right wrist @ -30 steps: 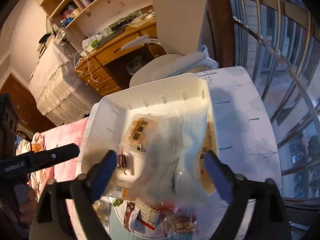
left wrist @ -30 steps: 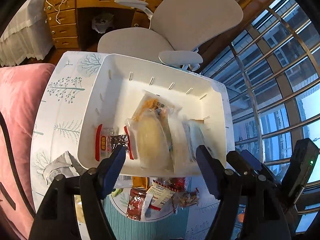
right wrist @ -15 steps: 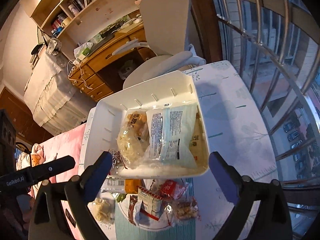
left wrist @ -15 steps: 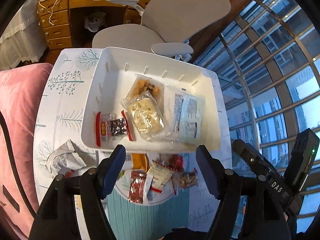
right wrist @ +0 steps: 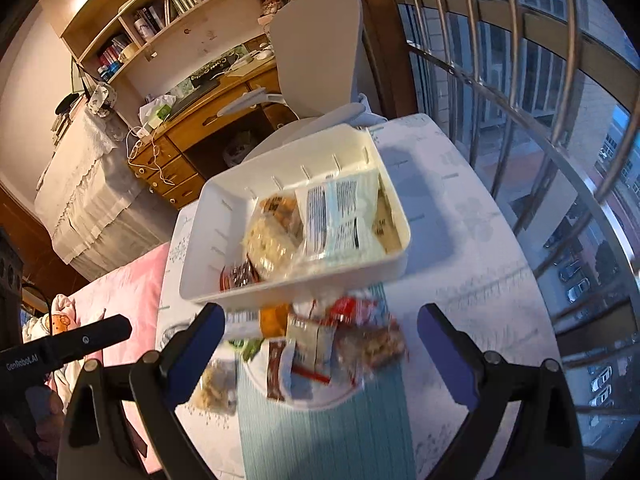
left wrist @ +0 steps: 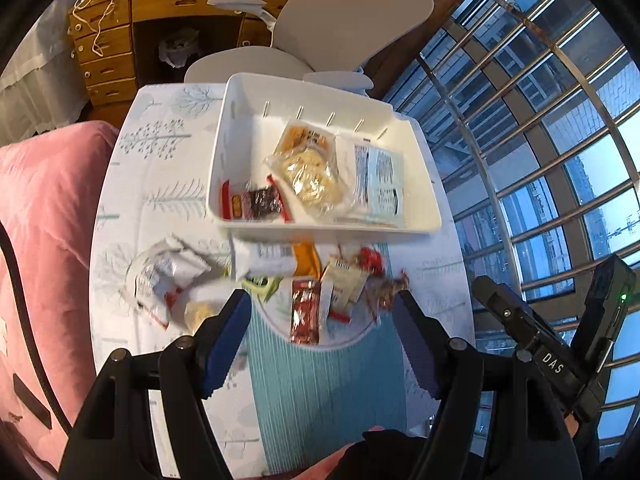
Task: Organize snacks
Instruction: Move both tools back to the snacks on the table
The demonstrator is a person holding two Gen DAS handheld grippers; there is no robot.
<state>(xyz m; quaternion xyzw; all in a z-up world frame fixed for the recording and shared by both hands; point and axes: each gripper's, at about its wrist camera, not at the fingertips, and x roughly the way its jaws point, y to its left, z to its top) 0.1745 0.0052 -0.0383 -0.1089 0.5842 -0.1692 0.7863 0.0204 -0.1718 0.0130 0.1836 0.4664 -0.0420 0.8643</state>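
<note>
**Snacks split between bin and desk**

The white bin [left wrist: 420, 184] lies on the desk [left wrist: 132, 208], long axis crosswise, packets lengthwise inside. Loose snacks [left wrist: 320, 292] lie just beside it. Left hand-held gripper [left wrist: 322, 344] and right hand-held gripper [right wrist: 320, 354] gape empty.

We see a wooden desk [left wrist: 160, 20] with drawers at the far side, and a pale office chair [left wrist: 320, 40] stands before it. Above the desk a wooden bookshelf [right wrist: 168, 4] holds books. On the right, a large window with metal bars [right wrist: 540, 92] shows buildings outside. A pink blanket [left wrist: 44, 216] lies on the left.
</note>
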